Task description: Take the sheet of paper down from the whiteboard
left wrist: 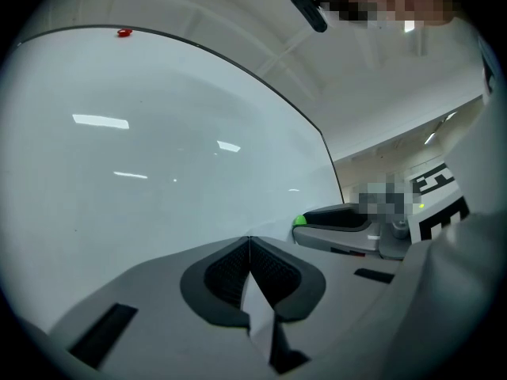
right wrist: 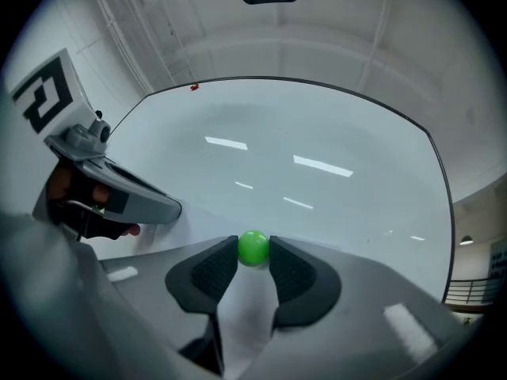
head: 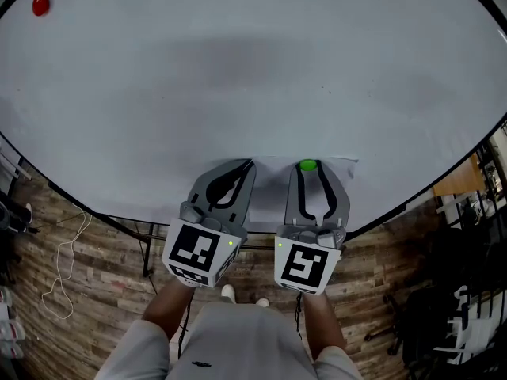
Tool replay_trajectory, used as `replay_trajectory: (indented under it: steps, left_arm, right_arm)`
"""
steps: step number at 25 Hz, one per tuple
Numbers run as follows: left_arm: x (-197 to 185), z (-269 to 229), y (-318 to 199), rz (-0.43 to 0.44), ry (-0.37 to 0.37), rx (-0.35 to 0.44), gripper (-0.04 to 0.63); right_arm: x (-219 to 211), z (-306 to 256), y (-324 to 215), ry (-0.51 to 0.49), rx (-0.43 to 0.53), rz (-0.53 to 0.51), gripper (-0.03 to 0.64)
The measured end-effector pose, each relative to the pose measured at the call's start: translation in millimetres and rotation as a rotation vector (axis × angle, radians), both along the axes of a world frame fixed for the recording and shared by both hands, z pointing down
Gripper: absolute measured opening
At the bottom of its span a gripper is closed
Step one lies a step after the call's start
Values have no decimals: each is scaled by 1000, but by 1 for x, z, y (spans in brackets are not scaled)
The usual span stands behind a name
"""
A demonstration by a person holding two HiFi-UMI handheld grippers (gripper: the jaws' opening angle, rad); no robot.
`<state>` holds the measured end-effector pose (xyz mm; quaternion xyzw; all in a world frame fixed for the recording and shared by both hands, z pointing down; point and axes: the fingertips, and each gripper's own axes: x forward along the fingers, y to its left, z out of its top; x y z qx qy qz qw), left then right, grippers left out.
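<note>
Our left tool (head: pixel 248 165) is pressed together on the sheet of paper (left wrist: pixel 258 311), pinching its edge low on the whiteboard (head: pixel 238 70). Our right tool (head: pixel 309 171) grips the green magnet (right wrist: pixel 253 247) at the sheet's top edge. We judge the paper light, limp and easily torn or creased, so an edge pinch suits it. The smooth round magnet may slip, and once freed the sheet will droop from our left grip.

Red magnet (head: pixel 40 5); white cord (head: pixel 63 248), perhaps a cable, on plank floor (head: pixel 107 295).
</note>
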<state>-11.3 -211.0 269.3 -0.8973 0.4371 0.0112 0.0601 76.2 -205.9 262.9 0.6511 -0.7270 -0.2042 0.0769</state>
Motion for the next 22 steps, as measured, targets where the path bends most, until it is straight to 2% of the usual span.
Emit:
replay_trajectory:
  steps: [3,12,22]
  left_arm:
    - [1,0,0,8,-3,-1,6]
    - [1,1,6,13,8,-3,6]
    - [-12,21,24,8,27,-51,6]
  right_arm:
    - [0,0,0,3,4,25,133]
    - [3,2,3,-40,-8,-24,130]
    - [20,20,30,-114,-6,-46,132]
